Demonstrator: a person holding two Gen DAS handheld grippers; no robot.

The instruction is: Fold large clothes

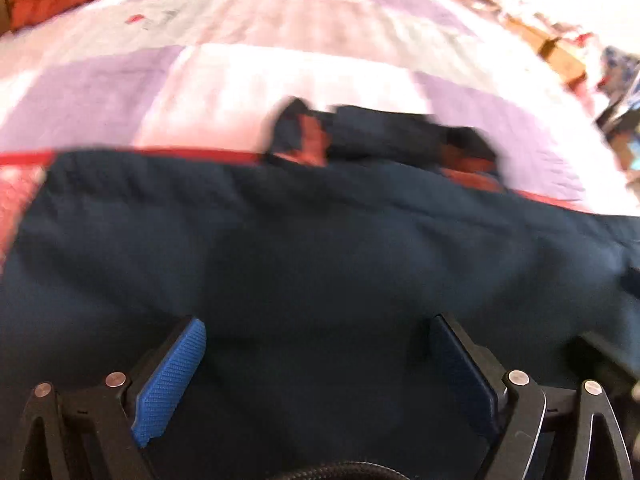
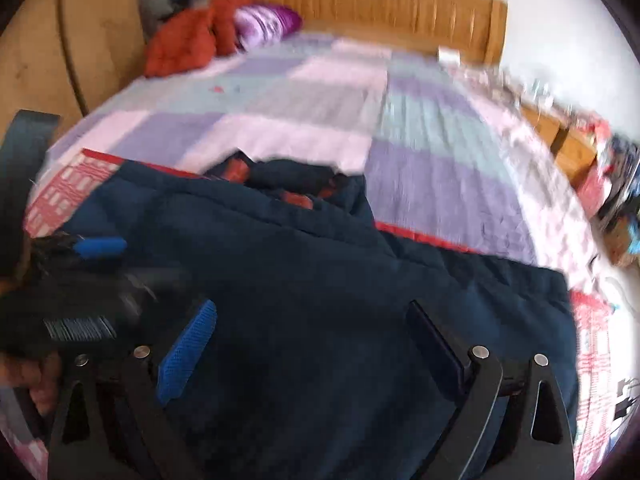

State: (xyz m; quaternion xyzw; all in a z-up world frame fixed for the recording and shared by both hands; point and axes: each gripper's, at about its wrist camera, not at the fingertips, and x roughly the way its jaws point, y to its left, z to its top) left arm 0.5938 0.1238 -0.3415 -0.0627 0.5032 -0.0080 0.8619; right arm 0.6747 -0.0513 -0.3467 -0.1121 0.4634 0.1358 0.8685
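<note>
Nearby, both tongs (image 1: 316, 364) (image 2: 312, 344) gape wide over navy jacket (image 2: 304, 280) (orange bedding (image 2: 184, 40) behind).

Dark navy jacket (image 2: 304, 280), seemingly red-lined, spread on bed.

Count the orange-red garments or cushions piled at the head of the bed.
1 orange-red bundle shows, in the far-left corner by the headboard, beside a purple pillow. More may be hidden behind it.

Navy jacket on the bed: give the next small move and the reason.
Probably lower one gripper to a jacket edge and close on it. Both the left gripper and right gripper hang open above the spread fabric, holding nothing.
</note>
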